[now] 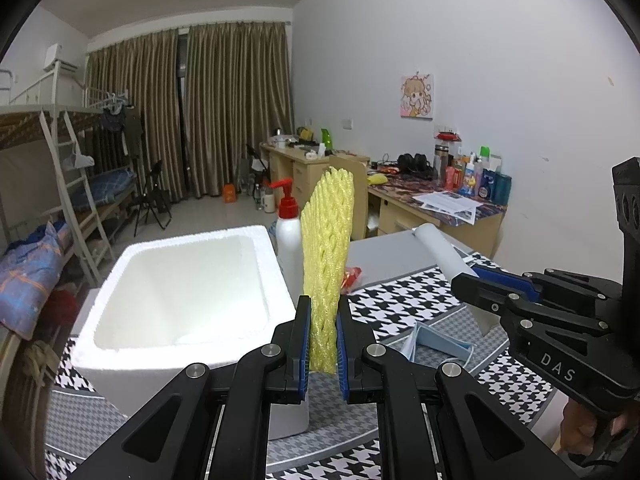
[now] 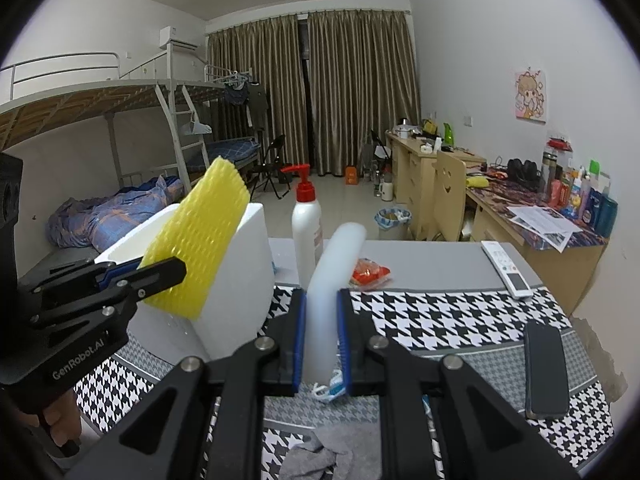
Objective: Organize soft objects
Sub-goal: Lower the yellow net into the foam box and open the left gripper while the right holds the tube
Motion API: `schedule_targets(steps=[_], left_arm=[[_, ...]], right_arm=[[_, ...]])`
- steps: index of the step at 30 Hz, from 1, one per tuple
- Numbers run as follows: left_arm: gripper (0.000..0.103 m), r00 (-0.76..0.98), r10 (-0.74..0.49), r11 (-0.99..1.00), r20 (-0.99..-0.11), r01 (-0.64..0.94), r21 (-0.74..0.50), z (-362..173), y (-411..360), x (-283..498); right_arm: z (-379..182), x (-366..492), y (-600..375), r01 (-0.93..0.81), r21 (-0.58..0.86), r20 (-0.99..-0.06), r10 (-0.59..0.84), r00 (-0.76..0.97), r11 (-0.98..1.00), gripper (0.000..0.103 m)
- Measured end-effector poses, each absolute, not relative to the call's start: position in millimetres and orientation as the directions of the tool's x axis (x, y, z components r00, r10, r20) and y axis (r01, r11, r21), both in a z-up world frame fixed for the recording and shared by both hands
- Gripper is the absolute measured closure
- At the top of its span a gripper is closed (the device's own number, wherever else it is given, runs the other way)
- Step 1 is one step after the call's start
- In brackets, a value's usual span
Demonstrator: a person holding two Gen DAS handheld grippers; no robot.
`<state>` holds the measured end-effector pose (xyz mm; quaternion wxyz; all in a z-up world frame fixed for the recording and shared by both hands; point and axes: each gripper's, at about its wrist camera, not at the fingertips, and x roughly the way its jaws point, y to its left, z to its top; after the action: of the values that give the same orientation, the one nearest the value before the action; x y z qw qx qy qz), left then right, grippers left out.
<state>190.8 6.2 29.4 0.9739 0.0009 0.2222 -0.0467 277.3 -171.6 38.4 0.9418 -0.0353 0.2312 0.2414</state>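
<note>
Left gripper (image 1: 323, 344) clamped on yellow foam net (image 1: 326, 248) — upright, beside white foam box (image 1: 180, 280). Right gripper (image 2: 322, 340) pinches pale foam sheet (image 2: 332, 280) — near pump bottle (image 2: 306, 220).

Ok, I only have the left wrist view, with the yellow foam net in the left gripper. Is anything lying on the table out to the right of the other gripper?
Observer: Yes, a black phone lies flat on the patterned tablecloth, to the right of the right gripper.
Operator: Any soft thing near me that I can't see?
Observer: A grey rag lies crumpled on the table just below the right gripper, at the near edge.
Operator: And beyond the phone?
Observer: A white remote control lies further back than the phone, on the same side.
</note>
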Motion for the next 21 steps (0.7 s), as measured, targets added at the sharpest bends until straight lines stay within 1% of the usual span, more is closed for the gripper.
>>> schedule_targets(steps=[7,21], left_arm=[[0.091,0.902,-0.084,0.996,-0.424,0.081,-0.025,36,12,195],[0.091,0.925,-0.056,0.998,-0.376,0.049,-0.028,55,28,193]], right_arm=[[43,284,-167,-0.477,0.048,-0.451,0.445,0.774,0.878,0.085],[56,287,-150,-0.515,0.043,-0.427,0.482,0.765,0.856,0.085]])
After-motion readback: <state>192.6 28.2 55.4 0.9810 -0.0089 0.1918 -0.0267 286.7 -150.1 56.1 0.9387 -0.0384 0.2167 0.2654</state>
